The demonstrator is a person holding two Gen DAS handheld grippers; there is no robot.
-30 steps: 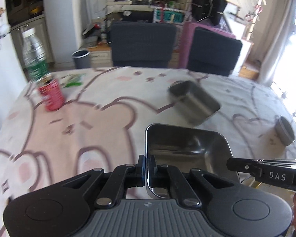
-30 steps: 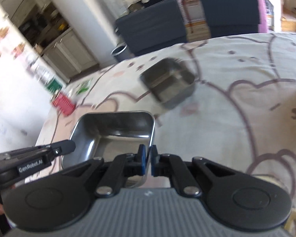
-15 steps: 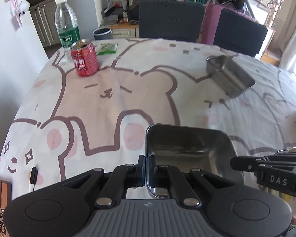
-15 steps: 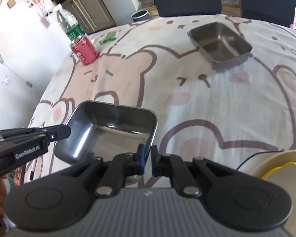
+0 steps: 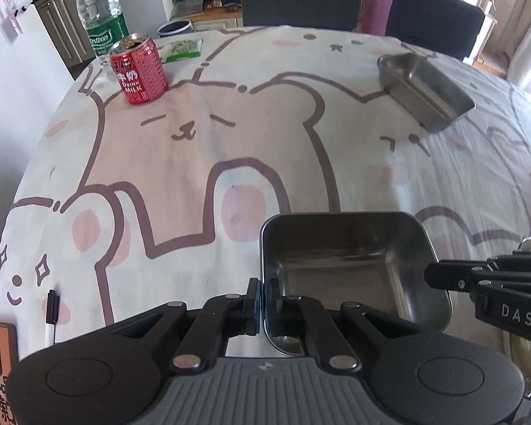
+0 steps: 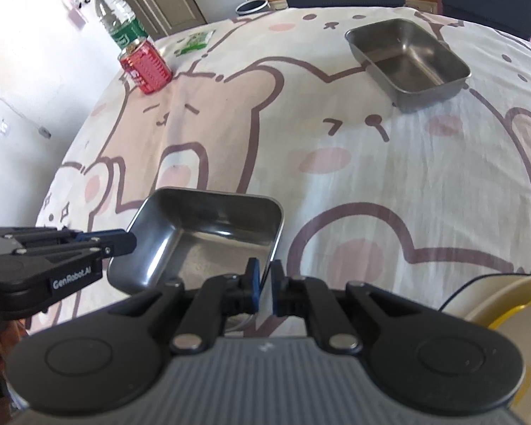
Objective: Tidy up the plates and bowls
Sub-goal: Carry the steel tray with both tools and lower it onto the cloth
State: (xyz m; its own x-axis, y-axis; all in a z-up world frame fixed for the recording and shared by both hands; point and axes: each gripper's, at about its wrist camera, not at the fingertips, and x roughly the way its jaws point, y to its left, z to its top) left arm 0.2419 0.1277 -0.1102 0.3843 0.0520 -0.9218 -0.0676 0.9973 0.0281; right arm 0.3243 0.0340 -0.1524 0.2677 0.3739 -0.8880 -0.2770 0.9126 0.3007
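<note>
Above the tablecloth (image 5: 194, 163), both tongs (image 5: 263, 304) pinch the tray (image 5: 343, 258).

The red can (image 5: 138, 69), far ahead and left of the left jaws, reads "DRINK MILK" under Chinese characters. The green-labelled water bottle (image 5: 101, 21) behind it reads "estbon". The right gripper (image 5: 429, 273) carries "DAS"; the left gripper (image 6: 132, 241) carries "GenRobot.AI".

On the bear-print tablecloth (image 5: 230, 148) I count two rectangular stainless-steel trays, one (image 5: 350, 262) at the near edge and one (image 5: 424, 88) toward the far right corner. By the far left corner stand one red milk can (image 5: 138, 71), one clear water bottle (image 5: 101, 10) and one green packet (image 5: 180, 49). One black marker pen (image 5: 52, 313) lies at the near left edge.
</note>
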